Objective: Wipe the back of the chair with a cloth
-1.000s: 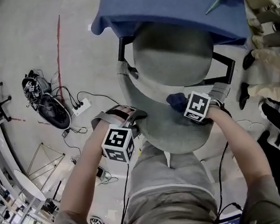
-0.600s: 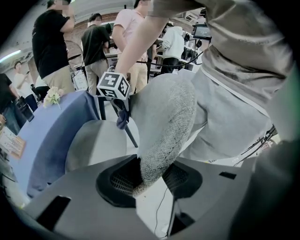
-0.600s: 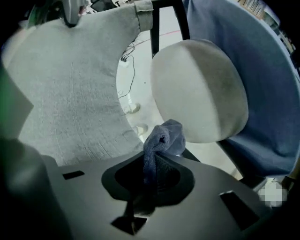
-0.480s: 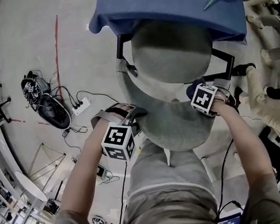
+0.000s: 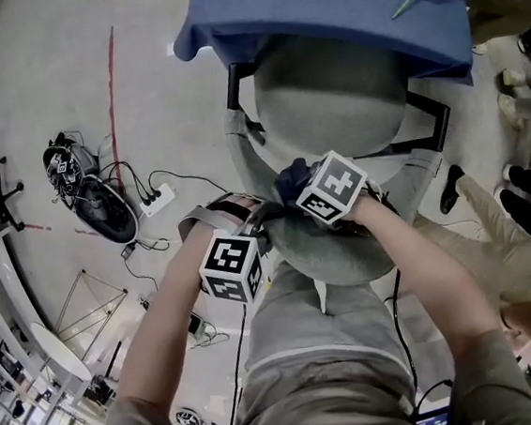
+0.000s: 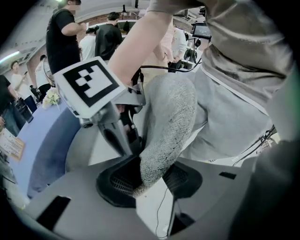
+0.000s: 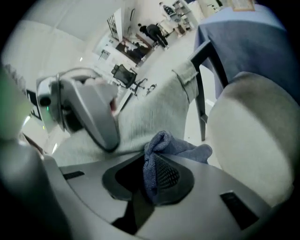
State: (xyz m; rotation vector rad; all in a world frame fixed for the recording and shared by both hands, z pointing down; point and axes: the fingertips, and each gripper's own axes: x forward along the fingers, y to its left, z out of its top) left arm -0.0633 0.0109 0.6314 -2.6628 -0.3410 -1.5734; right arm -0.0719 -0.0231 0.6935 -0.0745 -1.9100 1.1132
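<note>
The left gripper (image 5: 253, 221) points steeply downward with its jaws clamped on the edge of the chair back (image 6: 169, 123). The left forearm (image 5: 160, 331) extends forward from the torso. The right gripper (image 5: 297, 183) points down at a shallower angle, with its jaws closed on the cloth (image 7: 157, 157). The right forearm (image 5: 423, 270) angles inward, so the two grippers are near each other.

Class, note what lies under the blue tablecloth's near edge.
The grey chair seat reaches under the blue tablecloth; its far edge is covered by it, as is whatever else stands under there.
</note>
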